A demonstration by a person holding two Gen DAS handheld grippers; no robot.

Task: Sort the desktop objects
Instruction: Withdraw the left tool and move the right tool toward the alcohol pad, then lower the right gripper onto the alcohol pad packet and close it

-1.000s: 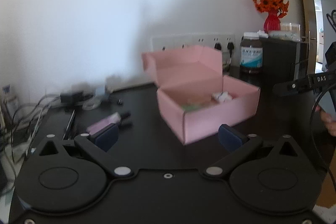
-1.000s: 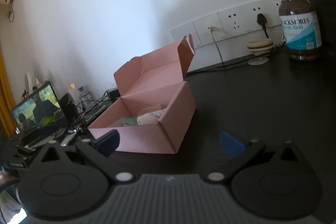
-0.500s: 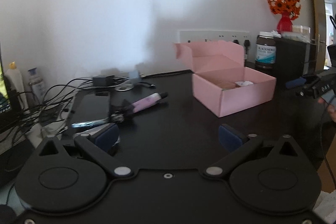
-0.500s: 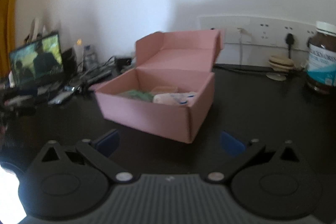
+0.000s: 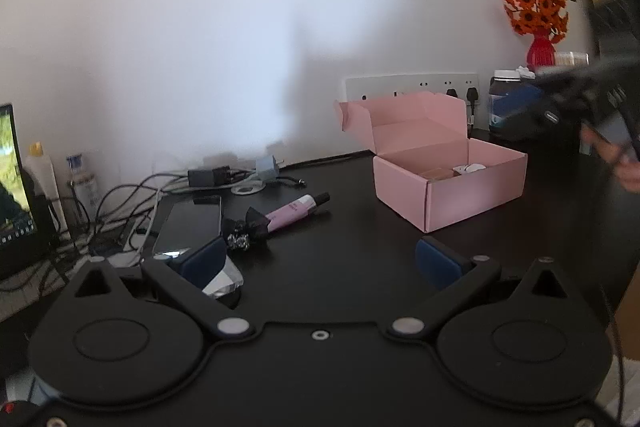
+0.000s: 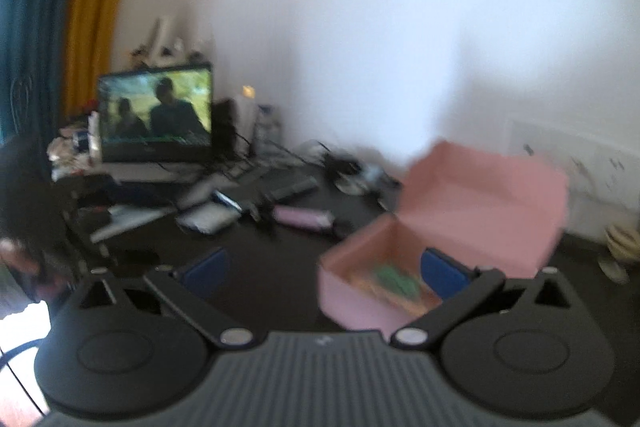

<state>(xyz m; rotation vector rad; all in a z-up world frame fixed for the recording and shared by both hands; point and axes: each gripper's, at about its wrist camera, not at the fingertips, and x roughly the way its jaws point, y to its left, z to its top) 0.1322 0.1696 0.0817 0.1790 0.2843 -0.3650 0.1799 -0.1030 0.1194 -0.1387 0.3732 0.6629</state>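
Note:
An open pink cardboard box (image 5: pixel 452 183) with small items inside stands on the dark desk (image 5: pixel 340 259) to the right. A pink tube (image 5: pixel 294 211) with a black cap lies left of it, beside a black bow clip (image 5: pixel 248 225) and a silver foil packet (image 5: pixel 222 281). My left gripper (image 5: pixel 322 263) is open, low over the desk, with nothing between its fingers. My right gripper (image 6: pixel 324 269) is open too, in a blurred view, with the pink box (image 6: pixel 440 247) just beyond its right finger. The right gripper's body (image 5: pixel 576 99) shows blurred at the far right of the left wrist view.
A black phone or tablet (image 5: pixel 188 223), chargers and tangled cables (image 5: pixel 132 195) crowd the left of the desk. A laptop (image 6: pixel 156 115) plays video at far left. A brown supplement bottle (image 5: pixel 502 99), a wall socket strip (image 5: pixel 412 85) and orange flowers (image 5: pixel 536 11) stand at the back right.
Both views have swung left. The pink box moved rightward in each view and the tube, clip and laptop came into sight. Both grippers stayed open and empty.

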